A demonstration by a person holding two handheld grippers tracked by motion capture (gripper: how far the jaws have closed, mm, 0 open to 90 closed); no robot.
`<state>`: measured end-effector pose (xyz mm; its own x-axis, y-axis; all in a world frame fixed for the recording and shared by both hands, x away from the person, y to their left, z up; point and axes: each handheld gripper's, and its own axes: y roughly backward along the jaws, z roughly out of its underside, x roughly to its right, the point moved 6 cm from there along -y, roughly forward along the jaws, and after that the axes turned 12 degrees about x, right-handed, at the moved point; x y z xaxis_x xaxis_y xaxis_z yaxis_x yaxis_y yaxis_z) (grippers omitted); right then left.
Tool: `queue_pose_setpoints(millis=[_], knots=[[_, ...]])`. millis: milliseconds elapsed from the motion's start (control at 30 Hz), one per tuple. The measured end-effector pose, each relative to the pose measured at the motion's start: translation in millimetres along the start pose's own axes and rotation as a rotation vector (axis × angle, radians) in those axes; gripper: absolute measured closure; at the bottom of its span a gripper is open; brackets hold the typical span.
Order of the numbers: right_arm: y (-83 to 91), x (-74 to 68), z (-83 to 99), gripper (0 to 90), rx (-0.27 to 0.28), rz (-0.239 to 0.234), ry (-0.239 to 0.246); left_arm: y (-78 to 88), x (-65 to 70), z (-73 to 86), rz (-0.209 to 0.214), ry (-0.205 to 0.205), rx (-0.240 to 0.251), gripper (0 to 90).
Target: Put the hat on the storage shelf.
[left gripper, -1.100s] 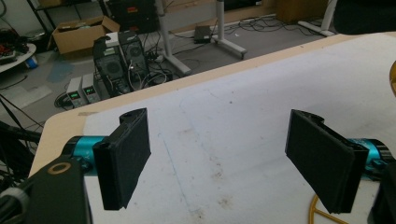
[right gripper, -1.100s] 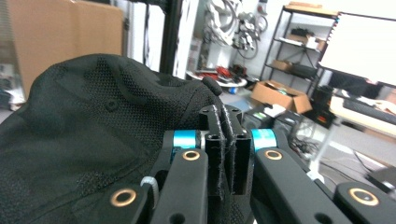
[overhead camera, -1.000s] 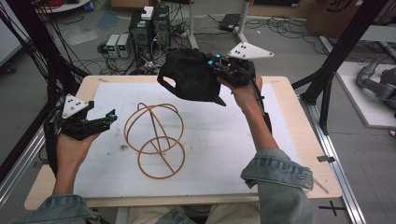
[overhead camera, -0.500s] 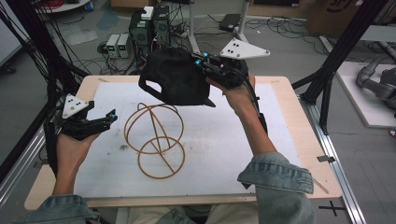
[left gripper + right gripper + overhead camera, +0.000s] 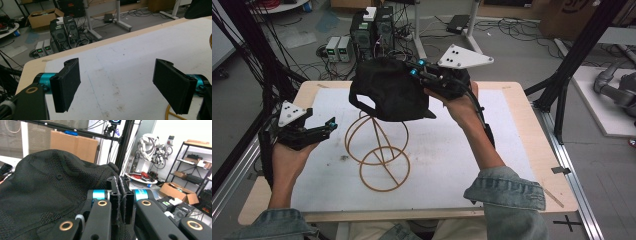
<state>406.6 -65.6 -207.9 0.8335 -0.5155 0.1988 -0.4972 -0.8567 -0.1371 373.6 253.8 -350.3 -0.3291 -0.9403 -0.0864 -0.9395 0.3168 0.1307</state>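
cap [image 5: 389,92], black and mesh-textured, hangs in the air from the right claw [image 5: 417,70], whose jaws are clenched on a fold of its fabric; the right gripper view shows the two pads pressed together with cloth [image 5: 50,192] pinched between them. it sits just above the top loop of the wire stand [image 5: 379,150], a tan frame of crossed rings standing on the white mat [image 5: 452,160] of the surface, and looks close to it but apart. the left claw [image 5: 329,124] is released, jaws spread wide with nothing between them, low over the mat to the left of the stand, well apart from the cap.

my reading is that the step in hand is bringing the cap over the stand to set it on top. the next move calls for lowering it so the crown's hollow settles around the upper ring, keeping the opening facing down. the stand looks light, so a sideways brush could tip it; the free left claw is placed to steady it.
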Motion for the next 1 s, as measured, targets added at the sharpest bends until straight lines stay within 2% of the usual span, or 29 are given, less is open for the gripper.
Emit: queue_pose_setpoints(millis=[200, 533, 767, 1000], knots=[[-1.3, -12.8, -3.1, 89.0, 0.012, -0.036, 0.011, 0.1, 0.4, -0.5, 0.001, -0.001, 0.003, 22.3], [0.4, -25.5, -6.4, 89.0, 0.027, -0.076, 0.024, 0.2, 0.3, -0.5, 0.001, 0.001, 0.003, 22.3], [-1.8, -41.9, 0.5, 88.9, 0.026, -0.133, 0.041, 0.3, 0.1, -0.4, 0.0, 0.002, 0.001, 22.4], [-4.6, -49.8, 10.7, 88.9, 0.012, -0.163, 0.051, 0.4, -0.5, -0.2, 0.001, 0.004, 0.001, 22.3]])
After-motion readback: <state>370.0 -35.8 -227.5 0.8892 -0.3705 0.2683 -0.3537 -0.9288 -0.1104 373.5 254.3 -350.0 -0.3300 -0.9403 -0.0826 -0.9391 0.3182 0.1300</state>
